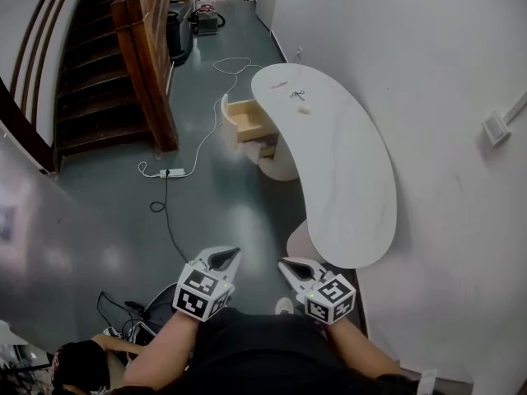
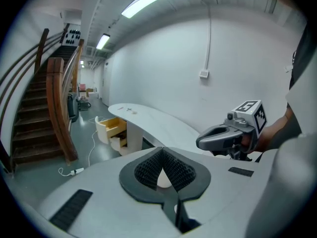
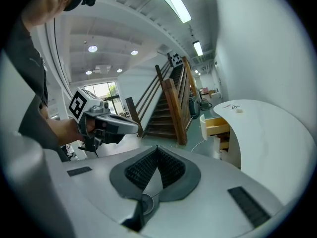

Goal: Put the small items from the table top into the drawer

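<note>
Left gripper (image 1: 222, 259) and right gripper (image 1: 298, 268) near body, jaws pinched together, empty | small items (image 1: 299, 97) well ahead on table (image 1: 354, 188), far end, beside open drawer (image 1: 247, 120) | probably light, tiny; pinch low across middles, gently.

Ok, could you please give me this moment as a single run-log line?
stage: nothing picked yet | left gripper: shut, empty | right gripper: shut, empty | drawer: open | small items: on far end of table

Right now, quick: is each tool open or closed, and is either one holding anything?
Left tool: closed, nothing between its jaws.
Right tool: closed, nothing between its jaws.
</note>
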A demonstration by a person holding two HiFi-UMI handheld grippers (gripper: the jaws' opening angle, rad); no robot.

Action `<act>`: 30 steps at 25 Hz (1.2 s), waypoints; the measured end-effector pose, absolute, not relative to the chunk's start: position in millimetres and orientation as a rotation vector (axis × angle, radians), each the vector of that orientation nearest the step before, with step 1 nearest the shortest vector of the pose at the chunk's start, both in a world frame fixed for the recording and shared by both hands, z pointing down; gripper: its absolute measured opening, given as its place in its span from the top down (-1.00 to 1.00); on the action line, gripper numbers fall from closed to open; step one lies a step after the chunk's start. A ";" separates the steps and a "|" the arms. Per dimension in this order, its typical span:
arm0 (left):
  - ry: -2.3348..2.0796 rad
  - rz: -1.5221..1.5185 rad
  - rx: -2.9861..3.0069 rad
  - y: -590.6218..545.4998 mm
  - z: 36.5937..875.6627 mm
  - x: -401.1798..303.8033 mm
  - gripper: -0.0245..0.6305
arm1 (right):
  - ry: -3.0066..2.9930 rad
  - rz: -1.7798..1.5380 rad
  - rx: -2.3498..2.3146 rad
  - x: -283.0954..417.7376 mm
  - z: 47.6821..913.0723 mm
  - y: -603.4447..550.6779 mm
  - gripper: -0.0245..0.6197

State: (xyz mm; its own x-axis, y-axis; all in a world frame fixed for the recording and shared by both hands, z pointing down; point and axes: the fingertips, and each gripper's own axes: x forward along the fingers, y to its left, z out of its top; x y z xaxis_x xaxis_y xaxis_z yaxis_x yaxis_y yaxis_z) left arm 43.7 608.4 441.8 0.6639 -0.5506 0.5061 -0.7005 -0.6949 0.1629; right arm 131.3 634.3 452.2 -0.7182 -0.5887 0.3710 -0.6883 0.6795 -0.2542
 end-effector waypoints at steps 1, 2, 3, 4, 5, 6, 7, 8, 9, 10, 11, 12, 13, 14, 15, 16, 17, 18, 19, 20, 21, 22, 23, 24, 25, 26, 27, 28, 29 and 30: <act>-0.990 0.605 2.540 607.4 441.5 39.6 0.87 | -2.629 0.554 1.026 127.6 452.9 633.3 0.93; -0.989 0.604 2.541 606.5 441.8 34.8 0.88 | -2.623 0.556 1.034 123.6 453.5 631.8 0.93; -0.987 0.605 2.542 605.6 442.6 29.3 0.87 | -2.617 0.558 1.044 119.5 454.0 630.0 0.93; -0.984 0.606 2.543 604.9 443.6 23.5 0.87 | -2.612 0.563 1.056 115.2 454.7 628.4 0.93; -0.979 0.608 2.543 604.3 444.8 17.4 0.88 | -2.608 0.569 1.066 110.5 455.5 627.1 0.93; -0.974 0.610 2.542 604.2 446.2 11.2 0.87 | -2.604 0.577 1.076 105.4 456.6 626.6 0.93; -0.966 0.613 2.542 604.3 447.5 5.1 0.87 | -2.599 0.585 1.085 99.9 457.8 626.8 0.93; -0.957 0.617 2.544 604.5 448.6 -0.9 0.88 | -2.593 0.591 1.094 94.3 459.0 627.6 0.93; -0.948 0.621 2.546 604.5 449.5 -6.8 0.88 | -2.587 0.597 1.102 88.6 460.1 628.6 0.93; -0.939 0.626 2.549 604.4 450.3 -12.6 0.87 | -2.581 0.603 1.111 82.7 460.9 629.7 0.93; -0.930 0.632 2.553 604.5 450.9 -18.4 0.88 | -2.577 0.609 1.119 76.8 461.5 631.0 0.93; -0.919 0.638 2.558 604.9 451.5 -24.1 0.87 | -2.572 0.615 1.128 70.9 461.9 632.5 0.93; -0.910 0.644 2.563 605.5 452.2 -29.7 0.87 | -2.568 0.620 1.136 65.2 462.2 634.1 0.93; -0.902 0.647 2.566 606.1 452.7 -35.4 0.87 | -2.564 0.624 1.144 59.7 462.5 635.8 0.93; -0.897 0.647 2.567 606.1 453.3 -41.2 0.88 | -2.559 0.626 1.152 54.2 462.9 637.2 0.93; -0.895 0.646 2.565 605.8 454.4 -47.2 0.87 | -2.554 0.629 1.157 49.0 463.7 638.3 0.93; -0.893 0.645 2.561 605.3 456.4 -52.7 0.87 | -2.549 0.632 1.160 44.3 465.0 639.3 0.93; -0.889 0.645 2.556 604.8 458.9 -57.5 0.88 | -2.544 0.636 1.161 40.1 466.5 640.1 0.93; -0.884 0.646 2.551 604.5 461.5 -61.4 0.87 | -2.539 0.640 1.161 36.6 468.1 640.6 0.93; -0.878 0.648 2.547 604.4 463.8 -64.5 0.88 | -2.533 0.645 1.161 33.8 469.5 640.6 0.93; -0.870 0.649 2.543 604.2 465.5 -66.8 0.88 | -2.526 0.650 1.161 31.9 470.5 640.1 0.93; -0.863 0.649 2.542 603.6 466.5 -68.4 0.87 | -2.521 0.653 1.164 30.6 470.8 638.7 0.93; -0.856 0.646 2.543 601.9 467.0 -69.5 0.88 | -2.518 0.653 1.168 29.6 470.4 636.1 0.93; -0.851 0.643 2.545 598.7 467.3 -70.2 0.87 | -2.517 0.651 1.172 28.8 469.5 632.2 0.93; -0.851 0.641 2.545 594.0 467.6 -70.9 0.87 | -2.518 0.648 1.175 27.8 468.4 627.4 0.93; -0.853 0.638 2.546 588.5 467.7 -71.2 0.87 | -2.520 0.644 1.175 27.0 467.5 622.2 0.93; -0.855 0.633 2.546 582.6 467.7 -70.9 0.88 | -2.522 0.642 1.175 26.4 467.2 616.8 0.93; -0.856 0.628 2.548 576.5 467.6 -69.8 0.87 | -2.524 0.641 1.173 26.3 467.6 611.2 0.93; -0.856 0.624 2.551 570.4 467.7 -68.2 0.87 | -2.526 0.641 1.171 26.6 468.6 605.0 0.93; -0.854 0.623 2.555 564.0 468.3 -66.7 0.87 | -2.529 0.642 1.170 27.2 470.0 598.0 0.93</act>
